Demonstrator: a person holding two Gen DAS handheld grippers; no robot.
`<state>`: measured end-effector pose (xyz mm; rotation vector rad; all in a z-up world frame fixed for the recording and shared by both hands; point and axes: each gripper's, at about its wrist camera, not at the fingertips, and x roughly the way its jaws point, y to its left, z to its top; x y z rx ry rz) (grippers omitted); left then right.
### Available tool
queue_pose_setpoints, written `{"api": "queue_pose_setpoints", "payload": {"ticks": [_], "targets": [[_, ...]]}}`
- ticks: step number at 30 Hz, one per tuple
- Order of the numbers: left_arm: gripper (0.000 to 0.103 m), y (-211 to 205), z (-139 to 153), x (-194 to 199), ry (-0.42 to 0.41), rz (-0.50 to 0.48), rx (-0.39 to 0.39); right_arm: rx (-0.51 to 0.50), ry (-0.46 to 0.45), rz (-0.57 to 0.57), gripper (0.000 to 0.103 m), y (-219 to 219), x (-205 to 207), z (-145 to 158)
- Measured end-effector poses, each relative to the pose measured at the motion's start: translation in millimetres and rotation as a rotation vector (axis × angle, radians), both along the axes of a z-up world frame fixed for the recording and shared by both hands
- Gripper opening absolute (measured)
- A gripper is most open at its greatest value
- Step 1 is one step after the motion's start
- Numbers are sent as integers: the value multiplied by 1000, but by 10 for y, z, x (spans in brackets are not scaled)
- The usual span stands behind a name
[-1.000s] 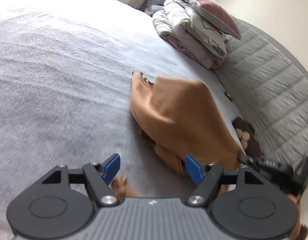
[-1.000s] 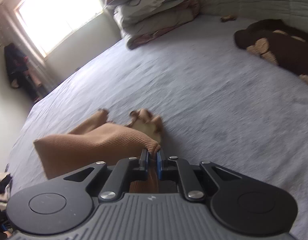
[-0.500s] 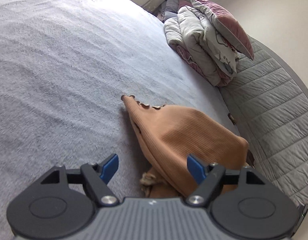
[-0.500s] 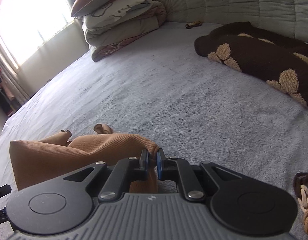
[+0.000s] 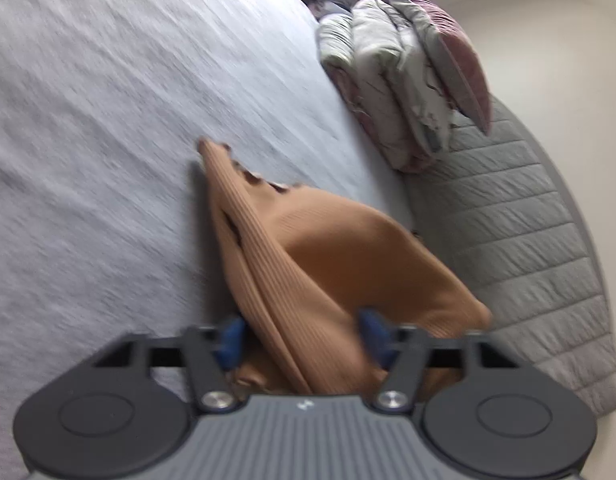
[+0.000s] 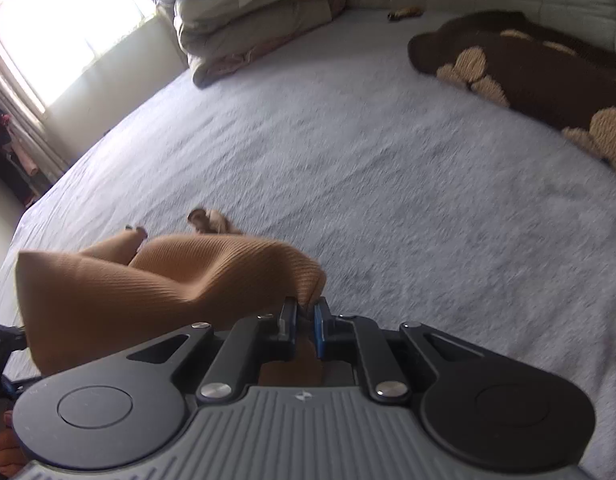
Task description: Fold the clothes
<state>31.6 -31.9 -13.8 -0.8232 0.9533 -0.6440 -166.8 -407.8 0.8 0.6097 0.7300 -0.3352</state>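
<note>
Pinching 1 corner of the tan top [image 6: 167, 280] tight, the right gripper [image 6: 305, 318] is lifting it while the left gripper [image 5: 303, 334], jaws half-open and just closing around bunched cloth, is grabbing another edge for folding.

Light source: daylight from window [image 6: 67, 36], 10 o'clock in right wrist view; pane blown out white.
Brightness: bright, soft.
Shadows: narrow, on bedspread [image 5: 107, 160] at 9 o'clock side of tan garment [image 5: 328, 272].
Blur: motion smear in left view; its blue pads [image 5: 227, 340] soft.
Distortion: fisheye bending, dark corners.
Sharpness: right view crisper; ribbing legible.
</note>
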Motion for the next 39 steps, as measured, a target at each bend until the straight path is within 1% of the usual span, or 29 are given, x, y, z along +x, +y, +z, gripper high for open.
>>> {"api": "queue_pose_setpoints", "payload": {"ticks": [1, 3, 5, 7, 9, 11, 14, 18, 22, 25, 26, 31, 33, 36, 39], "targets": [[34, -11, 10, -21, -8, 7, 9, 15, 7, 5, 10, 13, 17, -19], [27, -36, 89, -79, -46, 16, 66, 57, 22, 14, 10, 57, 64, -68], [22, -57, 206, -142, -90, 21, 132, 85, 40, 33, 10, 138, 133, -111], [18, -62, 361, -234, -142, 34, 203, 93, 53, 58, 10, 264, 215, -135], [16, -30, 500, -326, -192, 54, 251, 80, 59, 78, 10, 398, 298, -141], [15, 25, 624, -422, -224, 68, 286, 62, 57, 94, 10, 528, 383, -131], [14, 154, 771, -577, -268, 71, 335, 68, 45, 109, 10, 664, 484, -129], [14, 336, 884, -782, -291, 48, 342, 100, 19, 138, 10, 736, 589, -120], [13, 474, 975, -999, -323, 3, 337, 167, -16, 166, 10, 749, 670, -116], [13, 495, 1012, -1188, -333, -43, 324, 221, -57, 157, 10, 716, 679, -50], [13, 498, 1011, -1250, -333, -60, 317, 222, -71, 150, 10, 694, 676, -11], [13, 481, 922, -1534, -318, -153, 301, 136, -129, 89, 10, 553, 578, 192], [13, 455, 880, -1621, -307, -188, 289, 120, -144, 65, 10, 469, 525, 240], [13, 392, 797, -1699, -275, -255, 260, 107, -153, 42, 10, 358, 474, 276], [13, 319, 710, -1743, -245, -310, 248, 63, -145, 34, 10, 297, 442, 295]]}}
